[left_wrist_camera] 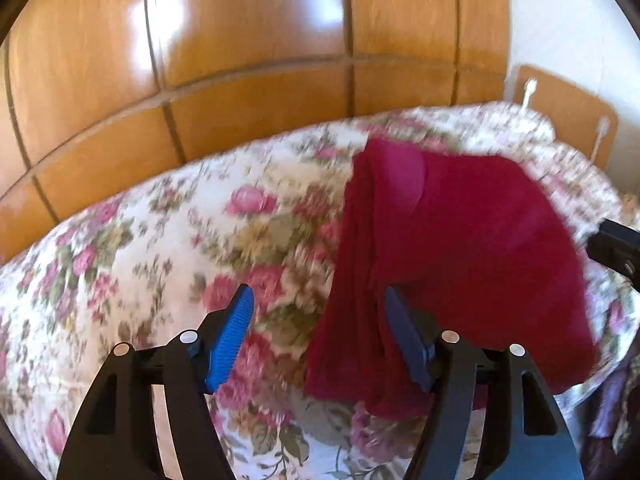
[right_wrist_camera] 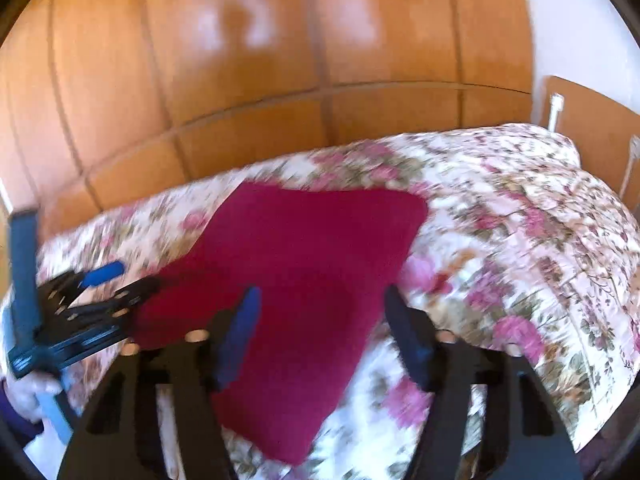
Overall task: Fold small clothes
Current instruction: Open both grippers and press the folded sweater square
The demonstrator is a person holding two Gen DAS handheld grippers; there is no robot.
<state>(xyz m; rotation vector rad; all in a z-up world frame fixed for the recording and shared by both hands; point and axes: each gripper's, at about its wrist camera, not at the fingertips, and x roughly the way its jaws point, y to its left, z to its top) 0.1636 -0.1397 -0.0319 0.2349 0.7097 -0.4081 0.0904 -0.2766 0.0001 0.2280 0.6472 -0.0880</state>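
Observation:
A small crimson garment (left_wrist_camera: pixel 460 240) lies on the floral bedspread (left_wrist_camera: pixel 160 248), its left side doubled into long folds. My left gripper (left_wrist_camera: pixel 320 316) is open over the garment's near left edge. Its right finger (left_wrist_camera: pixel 404 336) rests against the folds, while the left blue pad (left_wrist_camera: pixel 232 332) stands apart over the bedspread. In the right wrist view the same garment (right_wrist_camera: pixel 304 264) spreads flat, and my right gripper (right_wrist_camera: pixel 320 320) is open above its near part with cloth showing between the fingers. The left gripper (right_wrist_camera: pixel 120 280) shows at the garment's left corner, held by a hand (right_wrist_camera: pixel 28 396).
Glossy wooden wardrobe panels (left_wrist_camera: pixel 248 40) stand behind the bed. A wooden headboard (right_wrist_camera: pixel 592 136) with white cords sits at the far right beside a white wall. The right gripper's tip (left_wrist_camera: pixel 616 248) pokes in at the right edge. Dark fabric (left_wrist_camera: pixel 616 408) lies at the lower right.

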